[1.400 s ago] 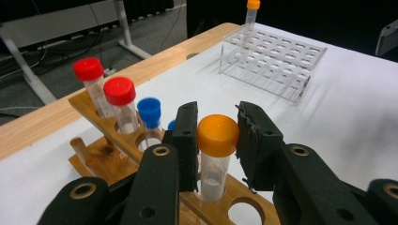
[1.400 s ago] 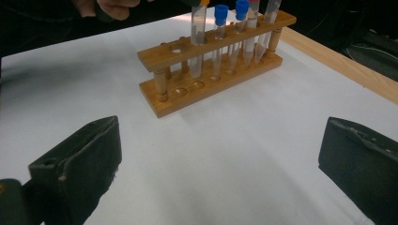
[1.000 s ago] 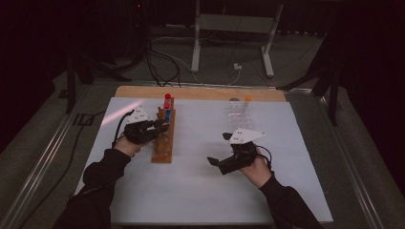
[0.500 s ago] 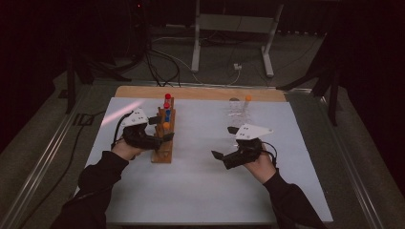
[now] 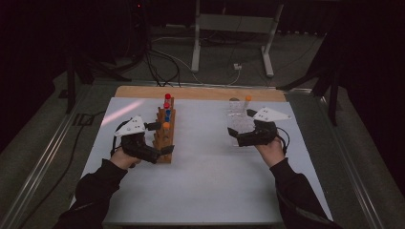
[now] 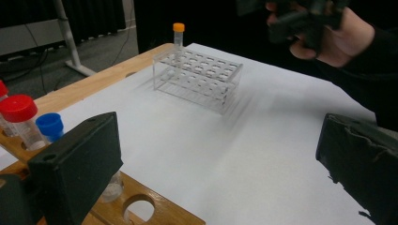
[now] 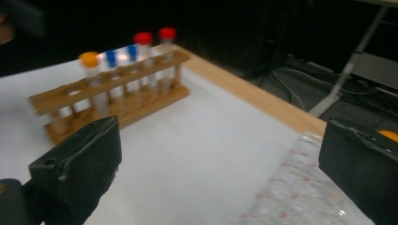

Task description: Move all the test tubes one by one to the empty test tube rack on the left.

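— While the left gripper (image 5: 160, 137) sits by the wooden rack (image 5: 165, 138), what are its jaws doing?

— They have just been opening and stand wide apart, nothing between them. The orange-capped tube (image 5: 165, 127) stands upright in the rack, just beside them, with blue and red caps behind.

— And the right gripper (image 5: 234, 136)?

— Jaws spread too, empty, at the near end of the clear plastic rack (image 5: 239, 119).

— Where on the desk (image 5: 205, 191)?

— Wooden rack toward the left edge, clear rack toward the far right corner; another orange-capped tube (image 5: 248, 101) stands in its far end.
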`<state>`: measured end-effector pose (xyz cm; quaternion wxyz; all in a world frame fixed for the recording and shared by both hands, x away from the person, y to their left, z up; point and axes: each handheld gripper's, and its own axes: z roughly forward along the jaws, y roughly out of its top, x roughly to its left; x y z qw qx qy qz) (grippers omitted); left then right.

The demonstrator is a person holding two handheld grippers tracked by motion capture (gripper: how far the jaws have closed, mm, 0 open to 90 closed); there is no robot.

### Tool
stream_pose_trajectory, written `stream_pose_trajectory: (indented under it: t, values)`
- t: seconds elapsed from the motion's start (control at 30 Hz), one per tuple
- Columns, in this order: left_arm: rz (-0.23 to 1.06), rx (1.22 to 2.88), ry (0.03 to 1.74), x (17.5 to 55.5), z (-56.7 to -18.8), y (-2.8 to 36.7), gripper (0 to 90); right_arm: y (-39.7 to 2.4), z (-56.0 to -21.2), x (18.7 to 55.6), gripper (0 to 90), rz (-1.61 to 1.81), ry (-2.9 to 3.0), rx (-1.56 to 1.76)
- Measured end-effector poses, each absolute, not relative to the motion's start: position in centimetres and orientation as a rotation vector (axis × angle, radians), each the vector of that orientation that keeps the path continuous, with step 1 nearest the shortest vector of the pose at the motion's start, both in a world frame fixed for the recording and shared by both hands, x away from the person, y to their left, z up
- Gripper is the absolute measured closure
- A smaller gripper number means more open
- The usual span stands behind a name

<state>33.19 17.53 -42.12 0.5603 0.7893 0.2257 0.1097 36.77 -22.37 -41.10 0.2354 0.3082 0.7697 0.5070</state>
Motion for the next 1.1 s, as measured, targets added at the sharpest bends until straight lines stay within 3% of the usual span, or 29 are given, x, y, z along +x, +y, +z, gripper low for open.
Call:
stream_pose_trajectory:
  t: [0.6, 0.87, 0.93, 1.1]
  values:
    - [0.251, 1.855, 0.513, 32.7, -41.9, 17.5, 1.3, -25.9, -44.2, 44.1, 0.0, 1.220, 2.021, 1.147]
    - [0.261, 1.855, 0.514, 32.7, -41.9, 17.5, 1.4, -26.5, -45.7, 46.4, 21.6, 1.167, 1.999, 1.235]
    - [0.257, 1.855, 0.512, 32.7, -41.9, 17.5, 1.4, -26.6, -46.0, 46.7, 33.8, 1.143, 1.993, 1.237]
    - [0.253, 1.858, 0.514, 32.7, -42.1, 17.4, 1.4, -26.8, -46.5, 47.5, 48.0, 1.131, 1.997, 1.251]
